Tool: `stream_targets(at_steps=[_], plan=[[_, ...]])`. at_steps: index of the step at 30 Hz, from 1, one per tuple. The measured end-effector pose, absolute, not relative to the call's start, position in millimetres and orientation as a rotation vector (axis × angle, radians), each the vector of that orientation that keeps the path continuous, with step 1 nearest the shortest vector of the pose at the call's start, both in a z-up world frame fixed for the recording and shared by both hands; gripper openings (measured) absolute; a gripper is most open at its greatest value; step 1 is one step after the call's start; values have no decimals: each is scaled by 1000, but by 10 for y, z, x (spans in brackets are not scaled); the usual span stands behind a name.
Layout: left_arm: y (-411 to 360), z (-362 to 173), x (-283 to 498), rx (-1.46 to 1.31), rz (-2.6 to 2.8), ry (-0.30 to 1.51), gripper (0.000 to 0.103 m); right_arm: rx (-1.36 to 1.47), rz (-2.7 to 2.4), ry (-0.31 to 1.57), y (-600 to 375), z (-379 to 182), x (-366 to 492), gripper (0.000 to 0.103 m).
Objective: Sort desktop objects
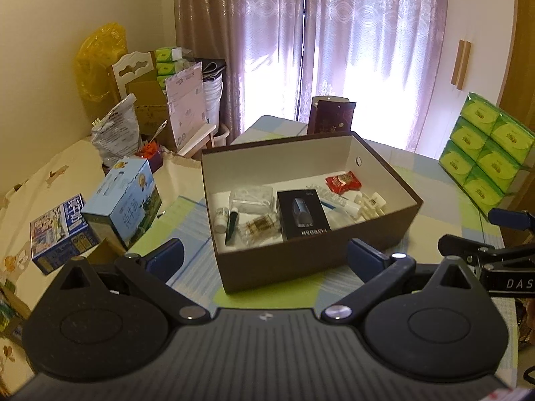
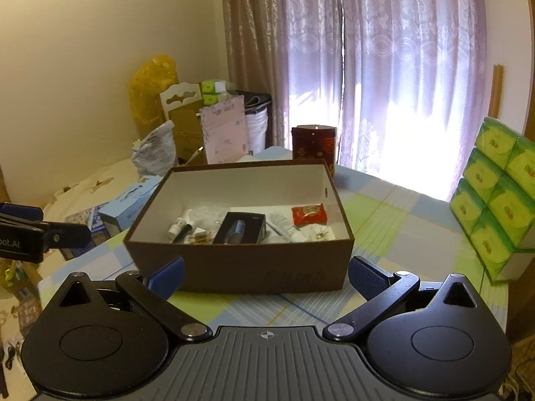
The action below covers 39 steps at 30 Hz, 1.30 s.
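A brown cardboard box point(image 1: 311, 257) with a white inside stands open on the desk point(image 1: 434, 180), which is covered by a cloth checked in pale green, blue and white. Inside the box lies a black carton point(image 1: 302, 215) printed with a word that reads roughly "FLYCO", though the letters are upside down and hard to make out. Just beside it are a red snack packet point(image 1: 343, 181), a small white bottle point(image 1: 220, 219), a dark green tube point(image 1: 231, 223), a clear bag of small gold pieces point(image 1: 260, 227) and a white tube point(image 1: 337, 200).

The left gripper point(image 1: 264, 255) hovers before the near wall of the box, its blue-padded fingers spread wide with nothing between them. The right gripper point(image 2: 265, 272) hangs likewise, fingers wide apart and empty, facing the box's long side. In the right wrist view the left tool's body shows lettering ending "oot.AI"; in the left wrist view the right tool shows "DAS".

Left of the box sit two blue milk cartons point(image 1: 123, 197) with Chinese print. A dark red tin point(image 2: 312, 142) stands behind the box. Stacked green tissue packs point(image 1: 485, 150) fill the desk's right edge. Mauve patterned curtains point(image 1: 334, 33) hang over a bright window, and a cream wall point(image 2: 100, 50) backs a pile of boxes and a yellow plastic bag point(image 1: 98, 56).
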<state>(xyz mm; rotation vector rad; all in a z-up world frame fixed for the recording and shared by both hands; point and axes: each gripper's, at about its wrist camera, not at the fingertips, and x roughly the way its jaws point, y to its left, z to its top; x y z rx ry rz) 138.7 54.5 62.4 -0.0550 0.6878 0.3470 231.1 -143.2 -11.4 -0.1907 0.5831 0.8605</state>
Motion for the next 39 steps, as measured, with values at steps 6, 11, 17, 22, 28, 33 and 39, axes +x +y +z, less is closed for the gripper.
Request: stream_targets(at_steps=[6,11,17,22,28,33,39], plan=[[394,619,1150,-60,368,692,102,-187,881,578,-1581,-99,2119,101],[282,613,987,-60,386,696,102,-186,898,578,-1675,-91,1988,101],[126,589,809,-56,390,701,102,-190,916,577,-1806,-114,1834,101],[20,547,694,-52,396,712,102,-196,919,579,-1911,-127,1767,101],[-87,466,587,-53,400,729,102,-205,915,601,-2044,-214,1716,101],[-162,378,544,-58,399,750,102,-211,910,614,-2141,-278,1693,101],[-246,300,519,-59,399,768,102,-208,904,621,-2225,-296,1685,101]])
